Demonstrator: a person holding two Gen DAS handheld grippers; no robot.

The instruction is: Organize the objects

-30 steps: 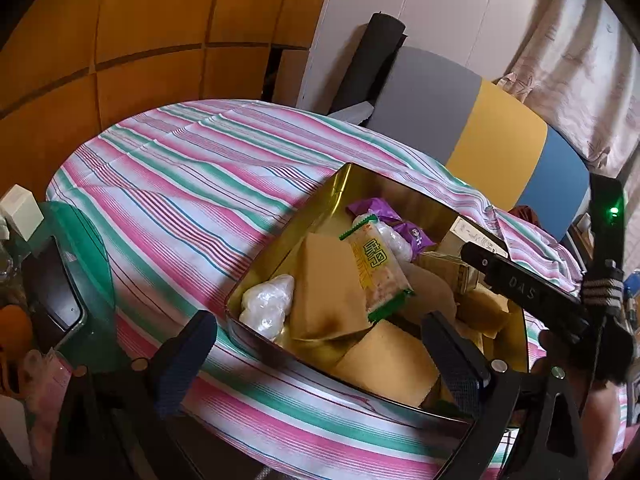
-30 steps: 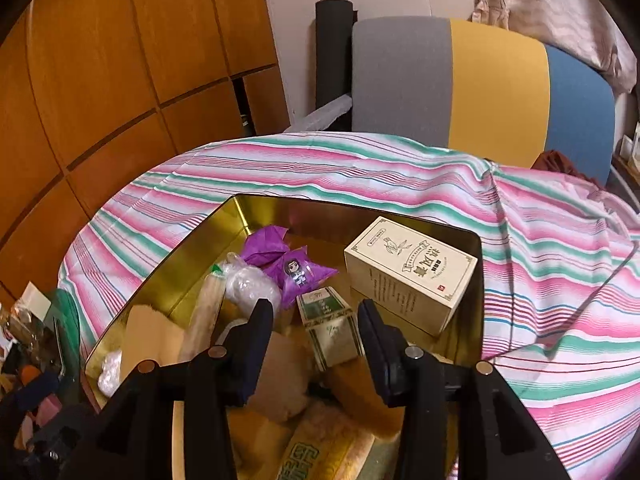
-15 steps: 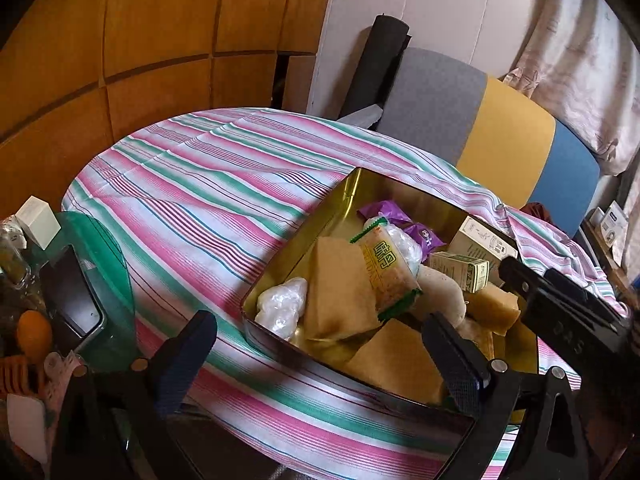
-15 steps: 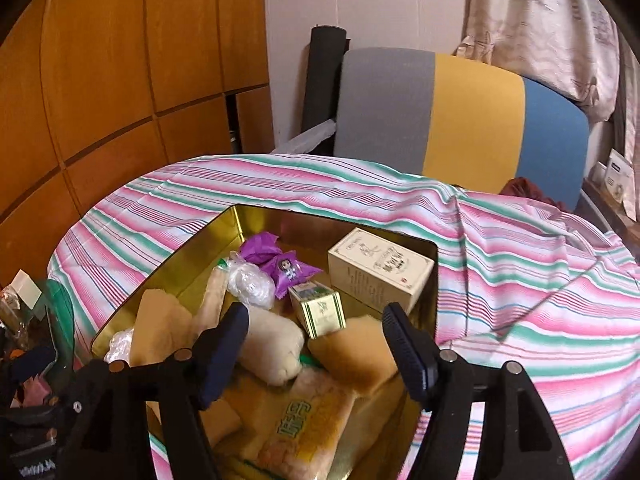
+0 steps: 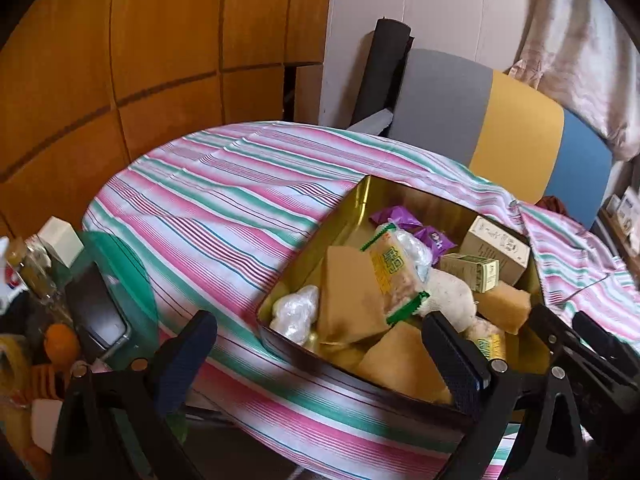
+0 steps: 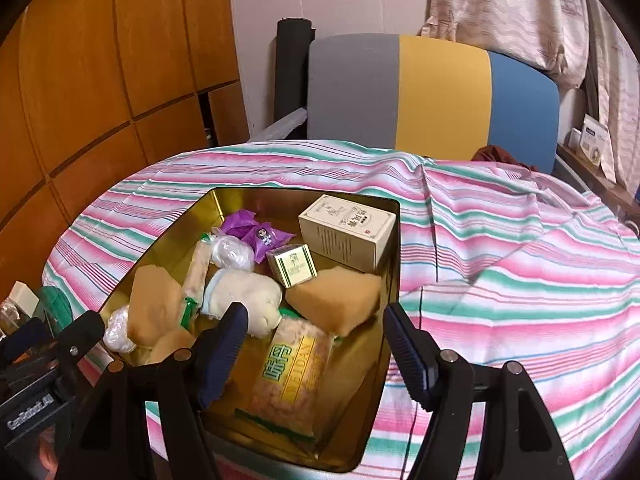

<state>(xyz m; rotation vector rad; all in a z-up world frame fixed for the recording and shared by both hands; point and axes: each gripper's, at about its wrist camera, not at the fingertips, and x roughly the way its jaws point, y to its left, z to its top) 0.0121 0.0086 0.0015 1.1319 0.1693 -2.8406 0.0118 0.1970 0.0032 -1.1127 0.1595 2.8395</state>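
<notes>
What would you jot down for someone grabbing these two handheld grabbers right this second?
Right gripper: jaws open and empty, above the near end of the gold tin.
Left gripper: jaws open and empty, at the tin's near edge.
In the tin: big cream box, small green box, purple packets, plush toy, sponges, cracker packs, clear-wrapped sweets.
The striped cloth around the tin holds no loose items.
Done: everything visible sits in the tin.
Left: contents lie jumbled; perhaps tidy them. No lid in view.
</notes>
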